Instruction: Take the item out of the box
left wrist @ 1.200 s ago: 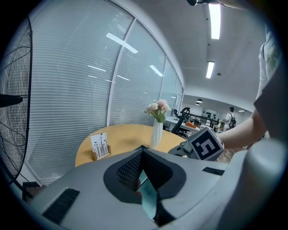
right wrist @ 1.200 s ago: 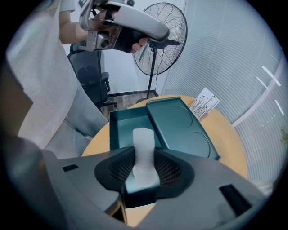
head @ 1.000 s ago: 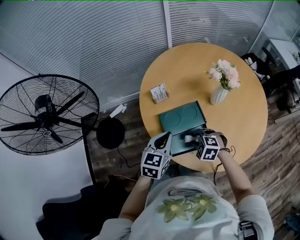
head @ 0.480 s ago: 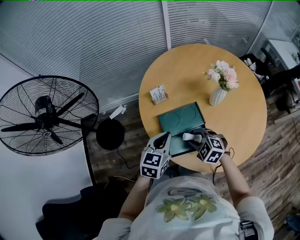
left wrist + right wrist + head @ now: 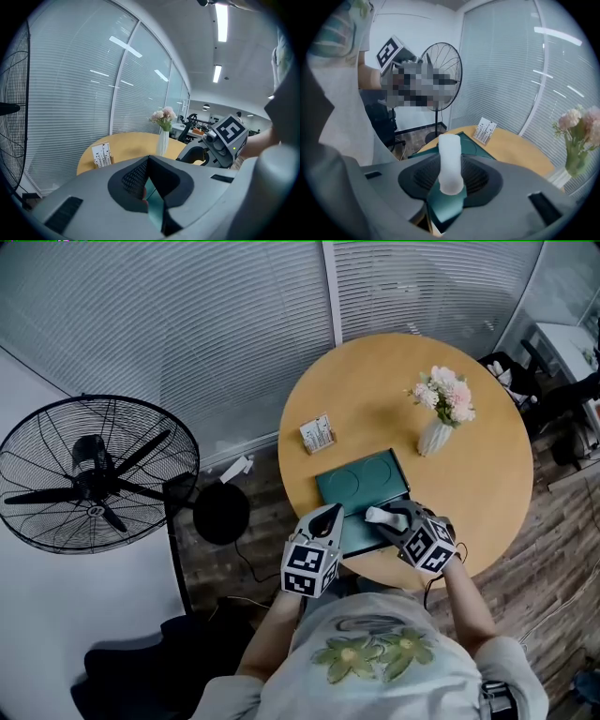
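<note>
White item (image 5: pixel 450 154) is gripped tight between the pads of the right tongs (image 5: pixel 451 182). In the last second those tongs have turned and pulled back a little toward the person, taking the item along. I think it is nearly out. The green box (image 5: pixel 356 486) lies just under and past the item. The left tongs (image 5: pixel 151 194) pinch the box's near edge.

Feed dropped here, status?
Left gripper shut on teal box edge. Right gripper shut on white item, over box. Nothing in the way.
</note>
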`<action>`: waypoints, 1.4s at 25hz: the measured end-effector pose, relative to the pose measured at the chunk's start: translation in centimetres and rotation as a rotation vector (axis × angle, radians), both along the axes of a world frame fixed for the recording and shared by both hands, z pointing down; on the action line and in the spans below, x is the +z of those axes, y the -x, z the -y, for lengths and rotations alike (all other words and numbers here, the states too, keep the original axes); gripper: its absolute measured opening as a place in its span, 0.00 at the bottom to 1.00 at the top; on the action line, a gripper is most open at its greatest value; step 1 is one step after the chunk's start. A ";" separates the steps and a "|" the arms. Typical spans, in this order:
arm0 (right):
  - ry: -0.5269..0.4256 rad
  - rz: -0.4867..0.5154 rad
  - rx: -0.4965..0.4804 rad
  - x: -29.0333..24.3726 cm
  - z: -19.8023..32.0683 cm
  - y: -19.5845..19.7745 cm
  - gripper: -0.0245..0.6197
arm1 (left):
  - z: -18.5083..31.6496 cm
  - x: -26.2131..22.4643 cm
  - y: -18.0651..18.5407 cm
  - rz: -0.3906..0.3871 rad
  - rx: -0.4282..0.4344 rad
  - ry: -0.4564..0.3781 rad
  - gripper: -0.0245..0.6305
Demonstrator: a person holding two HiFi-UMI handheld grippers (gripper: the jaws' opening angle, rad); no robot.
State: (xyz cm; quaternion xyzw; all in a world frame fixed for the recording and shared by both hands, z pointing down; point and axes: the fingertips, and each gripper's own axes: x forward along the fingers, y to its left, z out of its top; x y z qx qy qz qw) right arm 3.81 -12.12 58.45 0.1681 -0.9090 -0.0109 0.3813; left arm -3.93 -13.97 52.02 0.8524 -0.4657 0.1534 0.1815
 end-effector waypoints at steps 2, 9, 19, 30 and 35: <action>0.002 0.030 0.017 -0.5 0.1 0.0 0.26 | 0.1 -0.3 -0.2 -0.006 0.002 -0.007 0.04; 0.053 0.189 0.116 -2.7 0.2 0.5 0.26 | 0.5 -1.4 -0.5 -0.012 0.006 -0.029 0.04; 0.033 0.350 0.221 -6.1 0.8 1.4 0.26 | 0.7 -1.2 -0.6 -0.016 0.003 -0.028 0.04; -0.050 0.431 0.264 -10.0 1.8 1.8 0.26 | 0.8 -2.0 -1.3 -0.033 0.016 -0.041 0.04; -0.083 0.454 0.287 -11.2 2.2 1.3 0.26 | 0.7 -2.3 -1.5 -0.037 0.023 -0.045 0.04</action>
